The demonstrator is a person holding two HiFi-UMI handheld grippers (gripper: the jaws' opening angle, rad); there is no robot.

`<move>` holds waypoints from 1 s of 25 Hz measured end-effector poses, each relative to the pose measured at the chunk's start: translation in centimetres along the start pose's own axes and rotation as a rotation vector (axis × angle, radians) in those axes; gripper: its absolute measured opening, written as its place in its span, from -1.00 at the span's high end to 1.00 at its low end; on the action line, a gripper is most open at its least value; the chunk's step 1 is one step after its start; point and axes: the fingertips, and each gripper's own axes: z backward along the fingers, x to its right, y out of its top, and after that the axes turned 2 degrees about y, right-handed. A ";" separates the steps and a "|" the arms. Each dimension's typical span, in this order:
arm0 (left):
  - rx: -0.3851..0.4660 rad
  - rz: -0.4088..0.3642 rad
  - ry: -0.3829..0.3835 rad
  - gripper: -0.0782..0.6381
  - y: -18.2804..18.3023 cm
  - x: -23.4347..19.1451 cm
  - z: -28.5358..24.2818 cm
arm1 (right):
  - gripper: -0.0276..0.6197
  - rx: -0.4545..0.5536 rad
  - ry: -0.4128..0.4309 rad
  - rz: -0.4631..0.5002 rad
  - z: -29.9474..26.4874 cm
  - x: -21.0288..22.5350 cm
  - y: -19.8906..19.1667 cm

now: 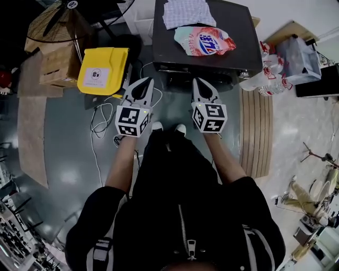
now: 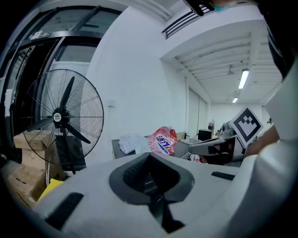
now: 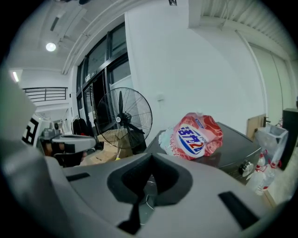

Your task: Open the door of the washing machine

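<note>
The washing machine (image 1: 241, 37) is a dark box at the top of the head view; from above its door does not show. A red detergent bag (image 1: 205, 41) and a checked cloth (image 1: 184, 11) lie on its top. My left gripper (image 1: 146, 83) and right gripper (image 1: 198, 82) are side by side just in front of its front face, both shut and empty, touching nothing. In the left gripper view my shut left gripper (image 2: 150, 155) points at the machine's top (image 2: 117, 148) and the bag (image 2: 162, 142). The right gripper (image 3: 151, 158) faces the bag (image 3: 195, 137) too.
A yellow box (image 1: 103, 70), cardboard boxes (image 1: 55, 66) and a standing fan (image 1: 50, 21) are left of the machine. Cables (image 1: 100, 124) trail on the floor by my left arm. A wooden pallet (image 1: 257, 132), bottles (image 1: 265, 74) and a plastic bin (image 1: 299, 58) are on the right.
</note>
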 end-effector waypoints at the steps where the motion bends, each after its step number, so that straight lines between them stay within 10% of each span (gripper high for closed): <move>1: -0.004 0.002 -0.012 0.78 -0.1 -0.5 -0.7 | 0.91 -0.010 -0.005 0.000 -0.7 0.0 -0.2; 19: -0.132 0.048 -0.124 0.78 -8.5 -7.4 -7.1 | 0.82 -0.244 -0.108 -0.187 -11.8 -0.2 -12.8; 25: -0.138 0.069 -0.095 0.78 -9.6 -10.9 -7.2 | 0.41 -0.361 -0.274 -0.352 -14.9 1.6 -20.4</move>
